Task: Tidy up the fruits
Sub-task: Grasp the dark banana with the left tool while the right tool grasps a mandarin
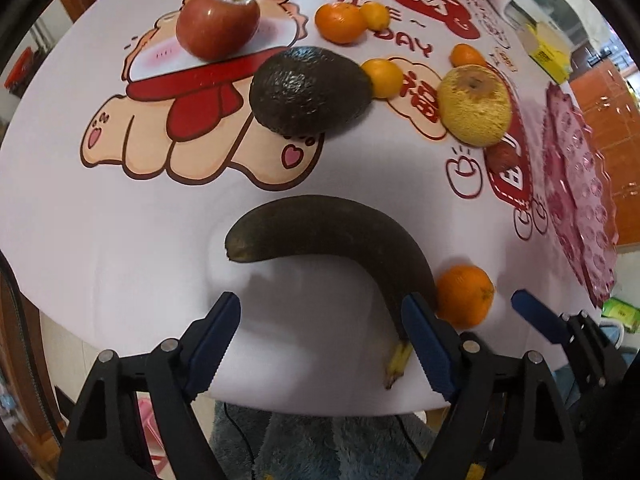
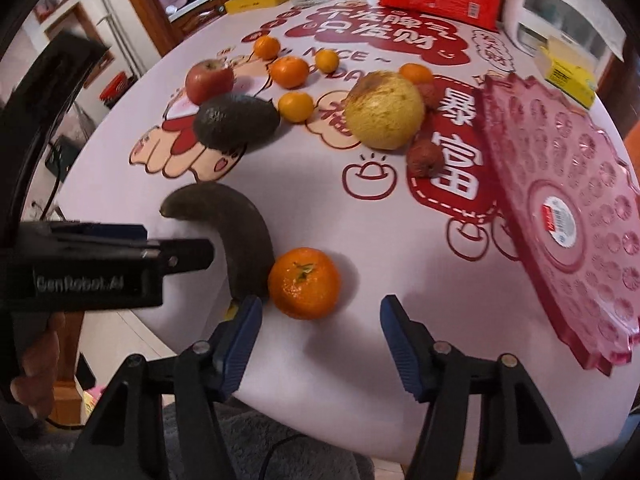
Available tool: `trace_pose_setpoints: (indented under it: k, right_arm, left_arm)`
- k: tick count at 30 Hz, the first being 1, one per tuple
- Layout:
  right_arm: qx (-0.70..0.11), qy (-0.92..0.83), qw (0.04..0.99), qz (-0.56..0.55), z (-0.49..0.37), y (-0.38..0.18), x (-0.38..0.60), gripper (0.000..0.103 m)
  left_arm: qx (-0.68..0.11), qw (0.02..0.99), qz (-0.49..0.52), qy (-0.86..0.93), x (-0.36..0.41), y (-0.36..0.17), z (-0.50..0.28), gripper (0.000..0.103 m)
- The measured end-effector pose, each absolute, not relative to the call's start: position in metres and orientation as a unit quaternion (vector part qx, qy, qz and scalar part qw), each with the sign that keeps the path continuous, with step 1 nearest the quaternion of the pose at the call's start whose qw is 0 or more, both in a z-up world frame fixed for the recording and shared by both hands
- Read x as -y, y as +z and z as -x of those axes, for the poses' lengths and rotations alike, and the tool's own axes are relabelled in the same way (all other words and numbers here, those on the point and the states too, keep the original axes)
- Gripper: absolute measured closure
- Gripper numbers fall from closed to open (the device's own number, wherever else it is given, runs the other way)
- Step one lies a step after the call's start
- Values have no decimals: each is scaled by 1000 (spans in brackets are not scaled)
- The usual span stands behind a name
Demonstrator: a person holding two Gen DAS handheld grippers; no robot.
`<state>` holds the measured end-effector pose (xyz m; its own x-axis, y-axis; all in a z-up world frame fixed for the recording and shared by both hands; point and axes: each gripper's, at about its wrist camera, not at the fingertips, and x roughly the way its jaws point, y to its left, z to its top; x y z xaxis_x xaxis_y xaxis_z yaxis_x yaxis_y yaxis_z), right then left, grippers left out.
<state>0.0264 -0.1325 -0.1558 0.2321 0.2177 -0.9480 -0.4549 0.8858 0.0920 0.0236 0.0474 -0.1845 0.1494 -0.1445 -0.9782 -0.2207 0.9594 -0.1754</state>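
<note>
Both claws were held open and empty at the table (image 2: 360, 412) edge, left claw (image 1: 320, 344) over the blackened banana (image 1: 332, 236), right claw (image 2: 320, 344) near the tangerine (image 2: 304, 282); banana judged mushy and easily split, best gripped lightly mid-body.

Banana (image 2: 236, 236) at the near edge of the worktop (image 2: 340, 360), touching a tangerine (image 2: 304, 282) on its right. Behind them, avocado (image 2: 236, 120), with an apple (image 2: 209, 80) further back left. Right of the avocado, a pear (image 2: 384, 110), perhaps touching a lychee (image 2: 425, 157). Plate (image 2: 568, 208) at far right.
</note>
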Motion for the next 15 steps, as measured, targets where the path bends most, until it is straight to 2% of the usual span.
trace_pose_setpoints:
  k: [4,9,11,15]
  right_arm:
    - [-575,227,777,120,-28,-166,126,42]
    - [-571,244,773,132,-33,-175,120,49]
    - [-569,255,771,128,-33,-174,121,57]
    - [-566,257,775,118,-34,-172,126,58]
  left_arm:
    - [-654,741,150,30,-47,-190,-30,21]
    - [-661,733,159,16,-46,-194,-41,19]
    - [-661,735,150,9,-43,-194,-45,17]
    - [-663,733,156,2,-43,-194,-55,15]
